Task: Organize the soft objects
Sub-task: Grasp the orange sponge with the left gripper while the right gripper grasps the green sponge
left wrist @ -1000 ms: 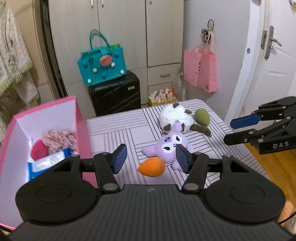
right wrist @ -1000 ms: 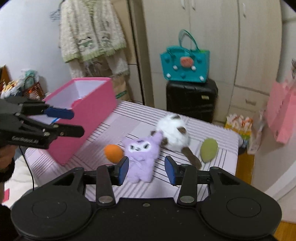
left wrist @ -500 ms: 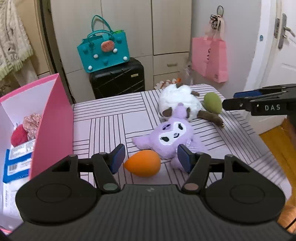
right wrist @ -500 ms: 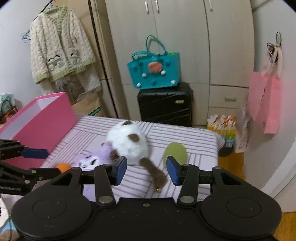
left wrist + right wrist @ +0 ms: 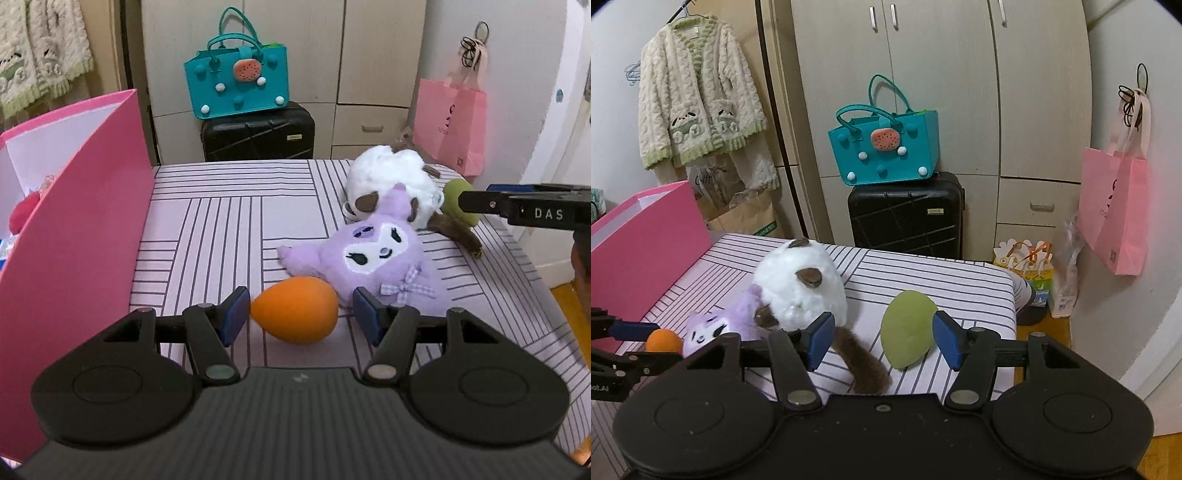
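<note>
An orange egg-shaped sponge [image 5: 295, 309] lies on the striped table between the open fingers of my left gripper [image 5: 301, 314]. A purple plush [image 5: 373, 258] lies just behind it, against a white plush [image 5: 391, 177] with a brown tail. My right gripper [image 5: 882, 336] is open, with a green egg-shaped sponge [image 5: 907, 328] between its fingers, nearer the right one; the brown tail [image 5: 860, 365] lies by the left finger. The open pink box [image 5: 70, 206] stands on the left and holds a red soft item [image 5: 22, 214]. The right gripper also shows in the left wrist view [image 5: 524, 210].
The striped table [image 5: 221, 229] ends at its right edge near the door. A black suitcase [image 5: 905, 214] with a teal bag [image 5: 886, 147] stands behind the table. A pink bag [image 5: 1115, 214] hangs on the wall at right. A cardigan [image 5: 698, 103] hangs at left.
My left gripper moved forward and down until the orange sponge sits between its fingers. My right gripper swung right and forward from the purple plush to the green sponge.
</note>
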A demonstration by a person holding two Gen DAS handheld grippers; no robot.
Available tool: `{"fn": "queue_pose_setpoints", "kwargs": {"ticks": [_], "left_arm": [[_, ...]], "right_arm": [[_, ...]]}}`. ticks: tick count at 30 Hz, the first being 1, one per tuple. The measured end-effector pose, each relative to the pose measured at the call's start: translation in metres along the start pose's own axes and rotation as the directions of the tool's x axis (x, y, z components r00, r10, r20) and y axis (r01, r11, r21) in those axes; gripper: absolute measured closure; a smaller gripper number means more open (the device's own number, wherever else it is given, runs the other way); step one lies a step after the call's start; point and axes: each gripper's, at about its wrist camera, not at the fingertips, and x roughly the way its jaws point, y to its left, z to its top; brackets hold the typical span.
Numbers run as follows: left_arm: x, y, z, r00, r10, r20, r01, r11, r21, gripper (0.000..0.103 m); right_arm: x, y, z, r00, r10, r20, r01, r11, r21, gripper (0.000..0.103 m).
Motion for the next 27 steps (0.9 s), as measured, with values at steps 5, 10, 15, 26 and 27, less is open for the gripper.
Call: {"fn": "queue_pose_setpoints", "kwargs": {"ticks": [5,10,15,26,27], "left_arm": [[0.008,0.005,0.000,1.000,0.009,-0.016,-0.009,0.999,-0.037,0.045],[0.009,0.008,-0.004,1.000,0.003,-0.003,-0.003,0.998,-0.063,0.053],[0.008,0.010,-0.007,1.000,-0.003,0.015,0.004,0.997,-0.078,0.056],[-0.008,0.011,-0.010,0.999,-0.021,0.033,0.024,0.996,-0.087,0.056],[-0.011,0.011,-0.010,0.999,-0.025,0.037,0.028,0.996,-0.088,0.056]], "right_arm": [[0.012,-0.001,-0.001,1.000,-0.018,-0.011,0.018,1.000,-0.010,0.035],[0.025,-0.006,-0.004,0.998,-0.045,-0.035,0.045,0.999,0.005,0.035],[0.033,-0.012,-0.007,0.998,-0.044,-0.053,0.047,0.998,0.051,0.042],[0.021,-0.003,-0.009,0.998,-0.051,-0.026,0.053,0.997,0.053,0.061],[0.017,-0.001,-0.009,0.998,-0.055,-0.022,0.056,0.997,0.051,0.061]]}}
